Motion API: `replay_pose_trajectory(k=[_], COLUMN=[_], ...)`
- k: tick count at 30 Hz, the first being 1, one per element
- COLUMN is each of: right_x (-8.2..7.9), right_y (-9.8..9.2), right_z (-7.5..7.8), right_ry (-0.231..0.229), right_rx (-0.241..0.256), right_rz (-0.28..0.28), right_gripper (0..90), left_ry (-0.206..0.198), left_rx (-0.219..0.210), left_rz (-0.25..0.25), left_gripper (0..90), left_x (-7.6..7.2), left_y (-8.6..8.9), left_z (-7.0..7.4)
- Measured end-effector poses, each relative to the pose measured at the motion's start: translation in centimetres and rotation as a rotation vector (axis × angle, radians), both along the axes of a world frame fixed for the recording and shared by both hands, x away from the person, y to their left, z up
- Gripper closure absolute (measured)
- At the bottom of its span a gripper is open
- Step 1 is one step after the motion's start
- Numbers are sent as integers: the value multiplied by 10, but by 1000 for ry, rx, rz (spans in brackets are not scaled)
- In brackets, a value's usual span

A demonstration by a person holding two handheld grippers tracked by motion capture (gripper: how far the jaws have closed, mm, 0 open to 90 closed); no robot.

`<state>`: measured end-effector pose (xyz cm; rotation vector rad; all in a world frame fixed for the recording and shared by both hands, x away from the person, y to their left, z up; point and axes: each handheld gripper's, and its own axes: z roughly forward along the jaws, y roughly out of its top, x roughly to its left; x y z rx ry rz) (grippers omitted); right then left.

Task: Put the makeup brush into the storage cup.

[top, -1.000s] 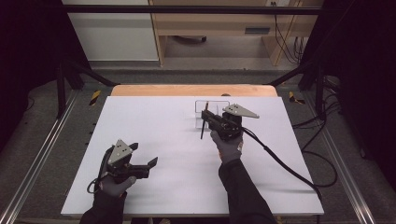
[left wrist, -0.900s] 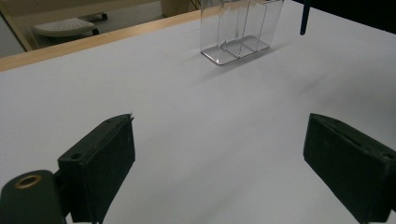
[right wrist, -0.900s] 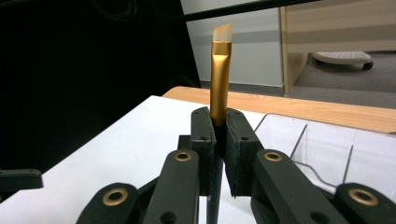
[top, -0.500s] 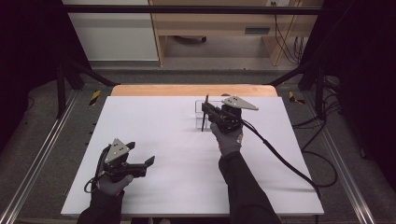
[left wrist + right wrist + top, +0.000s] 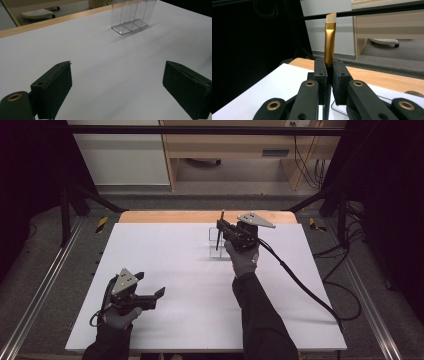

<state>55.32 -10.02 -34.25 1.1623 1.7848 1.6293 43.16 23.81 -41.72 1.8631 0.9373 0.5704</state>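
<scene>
– Where's your overhead looking from?

– I have the high view above my side of the counter (image 5: 165, 270), facing forward and down, far enough back to take in the whole white top and the floor beyond.

– And the other two?

– My left gripper view sits low, close over the counter, looking across it at the clear holder (image 5: 132, 15). My right gripper view looks up along its own jaws toward the far wall, very near. The holder (image 5: 216, 245) is shared by the high and left views.
</scene>
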Motion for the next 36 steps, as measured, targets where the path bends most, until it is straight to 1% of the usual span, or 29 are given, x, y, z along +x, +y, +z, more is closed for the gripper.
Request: replay_pose_trajectory(k=[4, 10, 12, 16, 18, 20, 21, 26, 32, 36], right_x=[6, 14, 16, 18, 20, 21, 23, 28, 33, 39], right_y=[1, 2, 1, 3, 3, 3, 2, 1, 0, 0], right_z=[-1, -2, -2, -3, -4, -3, -3, -3, -2, -2], right_ry=[3, 6, 4, 7, 7, -4, 3, 3, -2, 3], right_rx=[-9, -7, -2, -14, -11, -11, -4, -13, -8, -3], right_rz=[-11, -33, -41, -51, -53, -64, -62, -75, -89, -98], right_gripper=[836, 836, 836, 836, 836, 837, 836, 836, 836, 836], left_ry=[0, 1, 2, 5, 5, 6, 7, 9, 9, 9], left_rx=[2, 3, 2, 6, 10, 13, 12, 16, 15, 15], left_rz=[2, -1, -1, -4, -9, -8, -8, -9, -11, -11], left_gripper=[80, 80, 80, 80, 80, 80, 80, 80, 80, 80], left_x=[0, 0, 0, 0, 0, 0, 0, 1, 1, 1], left_y=[0, 0, 0, -1, -2, -2, -2, -2, -2, -2], left_z=[0, 0, -1, -2, -2, -2, -2, -3, -3, -3])
